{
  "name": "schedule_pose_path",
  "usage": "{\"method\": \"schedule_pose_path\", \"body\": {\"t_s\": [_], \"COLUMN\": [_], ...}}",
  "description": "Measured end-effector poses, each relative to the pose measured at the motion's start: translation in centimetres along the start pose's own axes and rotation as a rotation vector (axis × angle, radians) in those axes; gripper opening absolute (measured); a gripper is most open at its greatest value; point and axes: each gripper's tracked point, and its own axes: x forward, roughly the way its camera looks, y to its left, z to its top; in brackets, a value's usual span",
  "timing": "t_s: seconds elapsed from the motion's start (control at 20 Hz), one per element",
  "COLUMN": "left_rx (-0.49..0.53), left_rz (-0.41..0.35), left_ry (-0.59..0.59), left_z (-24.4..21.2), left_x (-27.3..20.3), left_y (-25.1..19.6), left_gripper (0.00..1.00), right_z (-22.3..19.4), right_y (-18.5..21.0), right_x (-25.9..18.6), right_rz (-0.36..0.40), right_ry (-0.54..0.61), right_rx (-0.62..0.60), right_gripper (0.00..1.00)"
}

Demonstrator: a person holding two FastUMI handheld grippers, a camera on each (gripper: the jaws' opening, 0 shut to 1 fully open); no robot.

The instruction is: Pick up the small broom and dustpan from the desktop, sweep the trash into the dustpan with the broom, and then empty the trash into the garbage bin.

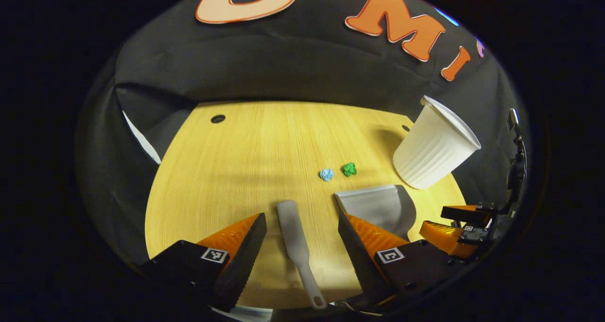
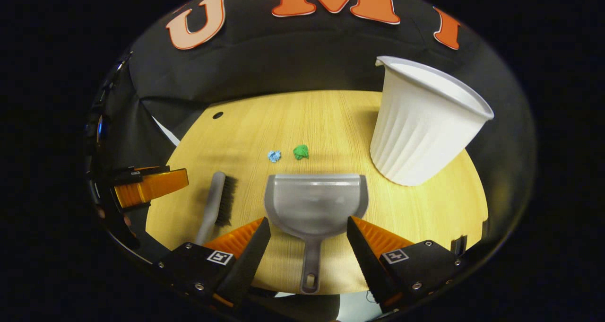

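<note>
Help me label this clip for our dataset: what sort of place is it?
Probably a staged recording booth, not a lived-in room: a bare wooden desktop backed by black cloth, with a small broom, dustpan, two paper scraps and a white cup-like bin set out.

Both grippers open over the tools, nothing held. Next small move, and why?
Probably lower both: the left gripper onto the grey plastic broom handle lying between its spread fingers, the right gripper onto the grey plastic dustpan handle, then close. Both tools lie flat on the wooden desktop, untouched, and the blue paper scrap and green paper scrap sit unswept just beyond the pan.
</note>
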Motion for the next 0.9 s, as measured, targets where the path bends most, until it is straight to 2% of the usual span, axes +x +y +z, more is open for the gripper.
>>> {"method": "schedule_pose_path", "body": {"t_s": [0.2, 0.35, 0.4, 0.6, 0.65, 0.7, 0.75, 0.8, 0.9], "left_rx": [0.027, 0.049, 0.047, 0.032, 0.023, 0.017, 0.014, 0.015, 0.015], "left_rz": [-0.065, -0.068, -0.075, -0.087, -0.087, -0.088, -0.087, -0.086, -0.067], "left_ry": [0.118, 0.215, 0.239, 0.314, 0.334, 0.356, 0.378, 0.397, 0.427], "left_z": [-2.6, -4.5, -5.3, -7.1, -7.6, -8.5, -9.1, -9.6, -10.6], "left_x": [1.8, 3.1, 3.6, 4.9, 5.3, 5.3, 5.6, 5.9, 6.5], "left_y": [0.1, 1.2, 1.1, 1.3, 1.2, 1.1, 1.1, 1.0, 0.9], "left_gripper": [0.99, 0.98, 1.0, 1.0, 0.97, 0.89, 0.99, 0.94, 0.94], "right_z": [-3.1, -5.7, -6.3, -8.1, -8.3, -8.5, -8.6, -8.7, -8.7], "right_y": [0.6, 1.5, 1.4, 0.4, 0.2, 0.0, -0.1, -0.2, -0.3], "right_x": [1.8, 3.0, 3.5, 4.6, 4.9, 5.2, 5.6, 6.0, 6.9], "right_rz": [-0.052, -0.057, -0.068, -0.114, -0.117, -0.12, -0.117, -0.115, -0.102], "right_ry": [0.082, 0.163, 0.183, 0.245, 0.26, 0.273, 0.282, 0.292, 0.308], "right_rx": [0.049, 0.11, 0.117, 0.085, 0.077, 0.069, 0.064, 0.062, 0.061], "right_gripper": [0.98, 0.98, 0.97, 0.98, 0.98, 0.97, 0.97, 0.97, 0.97]}}
